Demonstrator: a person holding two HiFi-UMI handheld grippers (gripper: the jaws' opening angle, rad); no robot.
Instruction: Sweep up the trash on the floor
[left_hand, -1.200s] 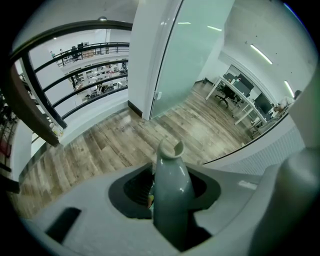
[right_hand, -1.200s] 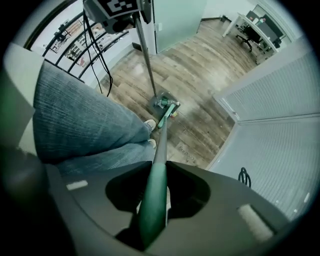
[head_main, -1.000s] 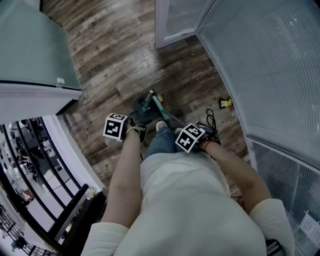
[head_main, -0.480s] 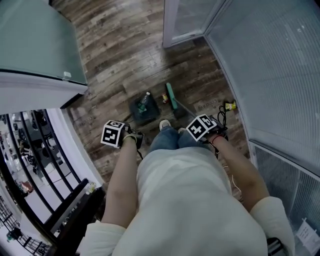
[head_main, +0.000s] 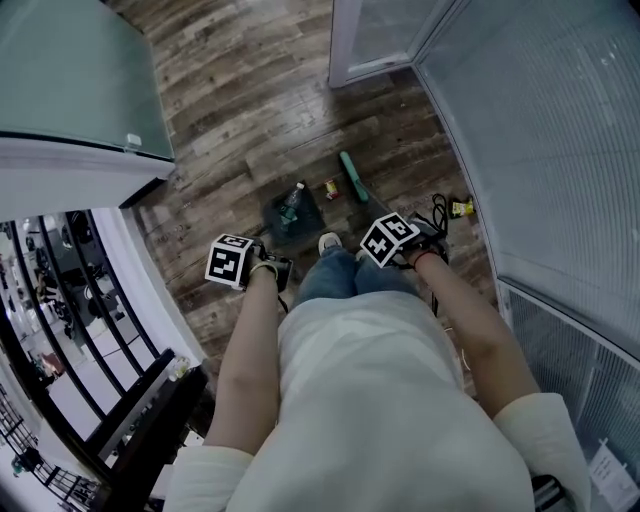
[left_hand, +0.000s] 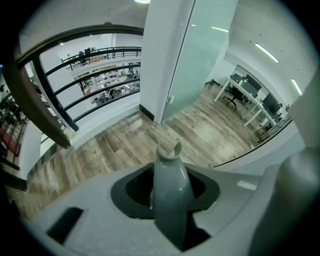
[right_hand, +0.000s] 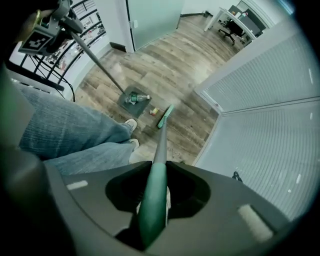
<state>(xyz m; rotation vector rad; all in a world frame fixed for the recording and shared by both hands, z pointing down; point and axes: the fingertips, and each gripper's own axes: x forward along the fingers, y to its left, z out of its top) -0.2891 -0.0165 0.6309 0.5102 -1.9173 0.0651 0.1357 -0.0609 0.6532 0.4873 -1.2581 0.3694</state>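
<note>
The left gripper (left_hand: 167, 195) has its jaws clamped on the pale grey handle (left_hand: 169, 175) of the dark square dustpan (head_main: 290, 215), which rests on the wood-plank floor (head_main: 230, 90) with a clear plastic bottle (head_main: 291, 199) in it. The right gripper (right_hand: 155, 195) has its jaws clamped on the green long-handled broom (right_hand: 159, 150), whose green head (head_main: 350, 175) lies just beside a small yellow-and-red scrap (head_main: 330, 188). A hard stroke could flick that scrap past the pan, and tilting the pan could roll the bottle out. Another yellow scrap (head_main: 459, 208) near the glass wall (head_main: 560, 120) could be missed.

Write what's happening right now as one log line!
left gripper: shut on dustpan handle | right gripper: shut on broom handle | dustpan: bottle inside | loose: trash piece beside broom head
</note>
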